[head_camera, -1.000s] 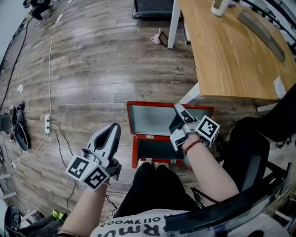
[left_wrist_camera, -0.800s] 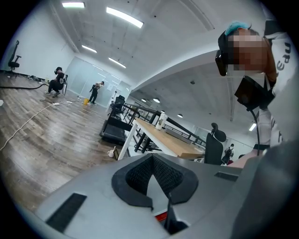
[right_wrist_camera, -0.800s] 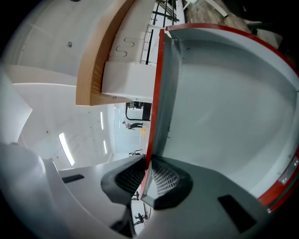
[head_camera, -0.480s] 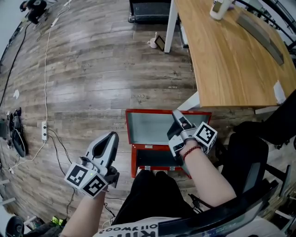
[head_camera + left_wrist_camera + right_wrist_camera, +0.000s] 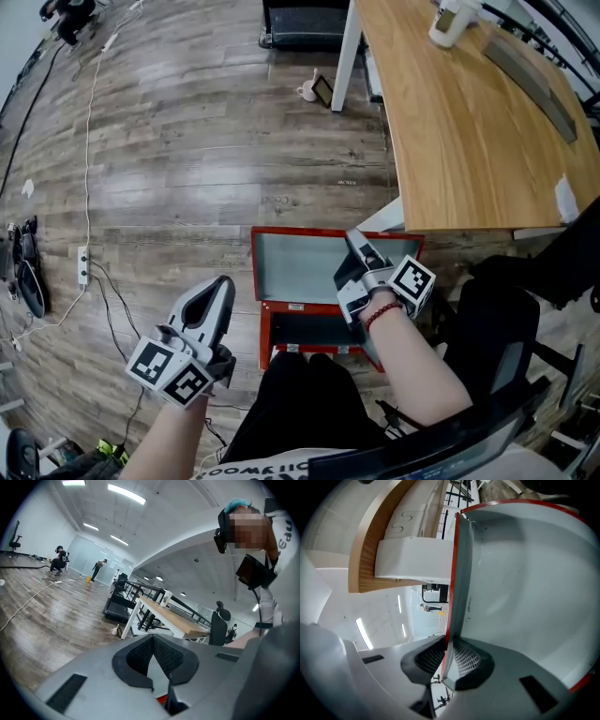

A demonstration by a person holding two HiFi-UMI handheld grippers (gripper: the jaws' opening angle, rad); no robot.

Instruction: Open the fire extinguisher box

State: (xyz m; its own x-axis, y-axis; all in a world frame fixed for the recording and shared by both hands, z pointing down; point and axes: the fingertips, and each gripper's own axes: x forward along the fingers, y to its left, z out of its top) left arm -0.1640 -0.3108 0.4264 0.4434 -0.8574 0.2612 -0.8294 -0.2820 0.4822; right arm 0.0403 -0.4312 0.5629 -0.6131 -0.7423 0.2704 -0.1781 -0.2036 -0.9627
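Red metal outside and grey within, the fire extinguisher box [image 5: 265, 323] sits on the wooden floor [image 5: 187, 150] just in front of my knees [image 5: 305, 375]. Its lid [image 5: 300, 262] is swung up and open. My right gripper [image 5: 356, 246] has the lid's right edge between its pads. The jaws have just been easing apart, though both pads touch the rim. My left gripper [image 5: 221, 289] hovers to the box's left, jaws together and empty. Beyond the box, to the right, stands a light wooden table [image 5: 469, 122].
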